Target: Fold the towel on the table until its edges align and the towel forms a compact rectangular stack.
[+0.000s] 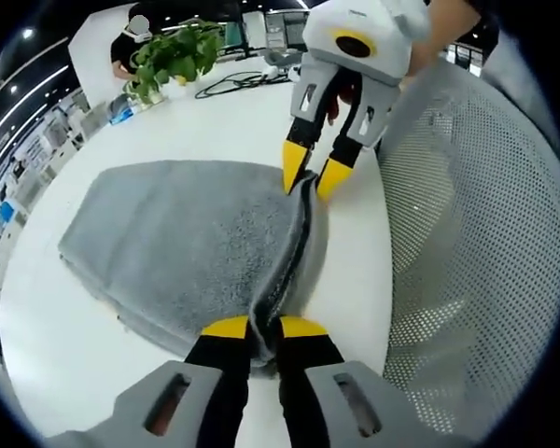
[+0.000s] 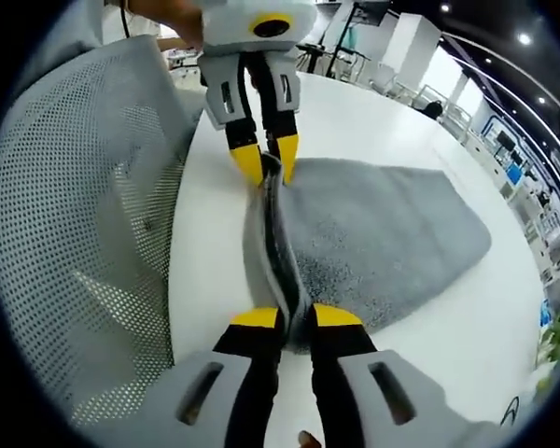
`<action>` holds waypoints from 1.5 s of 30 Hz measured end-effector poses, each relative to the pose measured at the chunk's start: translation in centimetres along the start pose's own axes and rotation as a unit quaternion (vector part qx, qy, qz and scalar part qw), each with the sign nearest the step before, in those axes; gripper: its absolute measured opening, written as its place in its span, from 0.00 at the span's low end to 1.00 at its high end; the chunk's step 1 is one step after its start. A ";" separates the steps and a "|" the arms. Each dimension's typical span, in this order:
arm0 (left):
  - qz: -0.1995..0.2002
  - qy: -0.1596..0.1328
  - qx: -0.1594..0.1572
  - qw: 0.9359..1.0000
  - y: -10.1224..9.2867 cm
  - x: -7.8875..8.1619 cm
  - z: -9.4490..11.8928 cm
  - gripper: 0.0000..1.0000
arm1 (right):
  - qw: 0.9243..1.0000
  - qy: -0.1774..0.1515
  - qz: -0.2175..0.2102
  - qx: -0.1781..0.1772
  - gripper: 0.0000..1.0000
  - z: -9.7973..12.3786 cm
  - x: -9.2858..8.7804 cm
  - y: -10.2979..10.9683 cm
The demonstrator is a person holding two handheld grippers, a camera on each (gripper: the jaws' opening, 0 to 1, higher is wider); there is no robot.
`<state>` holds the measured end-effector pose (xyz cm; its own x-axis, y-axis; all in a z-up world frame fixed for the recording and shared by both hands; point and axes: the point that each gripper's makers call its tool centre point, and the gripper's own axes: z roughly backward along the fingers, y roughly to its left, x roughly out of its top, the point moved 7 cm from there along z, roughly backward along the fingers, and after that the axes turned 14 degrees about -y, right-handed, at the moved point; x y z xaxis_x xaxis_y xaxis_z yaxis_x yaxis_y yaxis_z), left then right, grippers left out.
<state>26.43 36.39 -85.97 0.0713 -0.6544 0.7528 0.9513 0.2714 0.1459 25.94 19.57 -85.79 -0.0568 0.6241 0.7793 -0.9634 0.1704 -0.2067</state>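
Towel (image 1: 187, 243) is grey, folded over on itself, lying on the white table (image 1: 65, 345) with its doubled edge running along the table edge nearest the mesh chair (image 1: 476, 233). You've got both ends of that edge pinched. Your left gripper (image 1: 264, 329) has its yellow-tipped jaws closed down to the cloth thickness on one end; your right gripper (image 1: 315, 175) is clamped the same way on the far end, with the edge pulled fairly straight between them. The right gripper view confirms it: right gripper (image 2: 297, 317) nipping the layered edge, left gripper (image 2: 268, 161) opposite. Potted plant (image 1: 173, 54) and black cables (image 1: 233, 84) sit at the far table edge.
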 end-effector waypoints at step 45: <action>-0.013 -0.036 0.073 0.997 1.1 4.4 3.3 0.06 | 0.993 -0.059 -0.088 -0.042 0.04 3.4 3.5 -2.7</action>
<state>26.77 36.15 -80.35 0.0212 -0.6118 0.7908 0.8988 0.3581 0.2529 27.41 18.65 -80.51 0.0756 0.4854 0.8710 -0.9359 0.3360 -0.1060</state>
